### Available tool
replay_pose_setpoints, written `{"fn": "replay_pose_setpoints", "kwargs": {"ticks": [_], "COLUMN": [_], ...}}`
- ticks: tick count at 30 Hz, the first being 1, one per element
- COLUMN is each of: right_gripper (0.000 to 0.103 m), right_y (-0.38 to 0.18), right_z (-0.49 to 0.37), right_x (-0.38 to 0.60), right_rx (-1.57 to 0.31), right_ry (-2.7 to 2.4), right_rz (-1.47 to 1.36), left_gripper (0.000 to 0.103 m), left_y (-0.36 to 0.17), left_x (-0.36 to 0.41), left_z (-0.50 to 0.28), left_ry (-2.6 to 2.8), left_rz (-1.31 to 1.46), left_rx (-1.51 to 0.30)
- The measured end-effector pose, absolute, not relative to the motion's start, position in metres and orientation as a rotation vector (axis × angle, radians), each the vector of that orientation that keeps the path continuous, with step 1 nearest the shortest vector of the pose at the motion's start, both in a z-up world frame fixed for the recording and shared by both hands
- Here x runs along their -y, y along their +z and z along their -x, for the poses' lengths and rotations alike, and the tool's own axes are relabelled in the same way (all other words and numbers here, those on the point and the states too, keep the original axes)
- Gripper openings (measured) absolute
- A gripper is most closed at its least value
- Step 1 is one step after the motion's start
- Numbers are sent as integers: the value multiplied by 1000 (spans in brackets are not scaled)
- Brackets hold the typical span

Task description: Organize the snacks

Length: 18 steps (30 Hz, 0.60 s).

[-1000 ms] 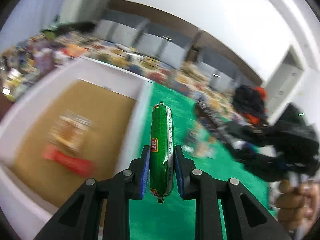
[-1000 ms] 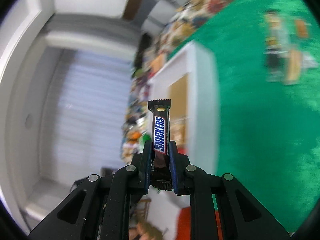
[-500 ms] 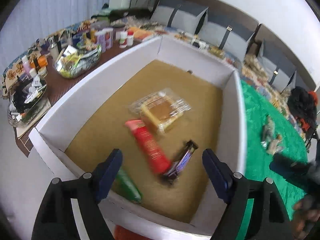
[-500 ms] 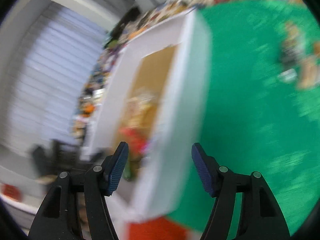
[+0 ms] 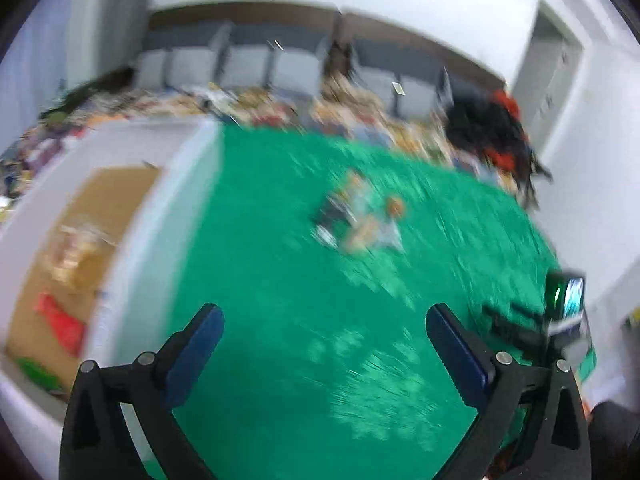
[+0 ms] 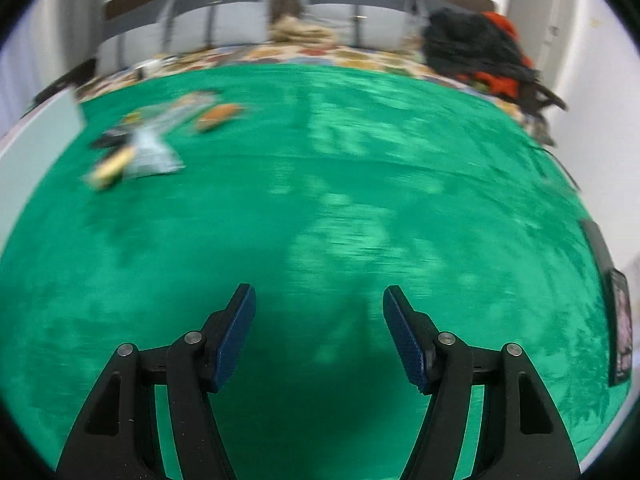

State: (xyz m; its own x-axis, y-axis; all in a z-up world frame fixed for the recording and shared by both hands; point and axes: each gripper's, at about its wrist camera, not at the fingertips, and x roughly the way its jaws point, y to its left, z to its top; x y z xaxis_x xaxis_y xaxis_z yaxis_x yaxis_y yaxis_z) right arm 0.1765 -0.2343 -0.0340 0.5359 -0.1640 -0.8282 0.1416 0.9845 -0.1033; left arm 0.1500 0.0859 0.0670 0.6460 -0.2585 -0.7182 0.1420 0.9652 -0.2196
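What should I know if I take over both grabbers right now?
Left gripper: empty, its jaws opening, over the green cloth.
Right gripper: open, empty, over the same cloth.
White box sits at the cloth's left edge; a red packet, a clear-wrapped snack and something green lie inside, all blurred.
A small pile of snacks waits on the cloth, out ahead of both grippers.
Done: some snacks boxed.
Left: pick up that pile and put it in the box.
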Motion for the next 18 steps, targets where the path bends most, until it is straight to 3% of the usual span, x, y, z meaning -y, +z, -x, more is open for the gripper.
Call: {"fn": "replay_pose_setpoints", "kwargs": {"ticks": [9,18], "right_gripper": [70,87], "right_y": [-52,-55], "right_z": [-192,-194], "right_x": [271,280], "right_rx": [-979,-998], "right_ry": [-232,-228], "right_rz": [-10,-72], "left_gripper": [100,102], "left_y": [-34,-64], "left_x": [-15,-16], "left_z": [-202,-245], "left_ry": [-145,-88], "left_rz": [10,-36], "left_rx": [-995,-970]}}
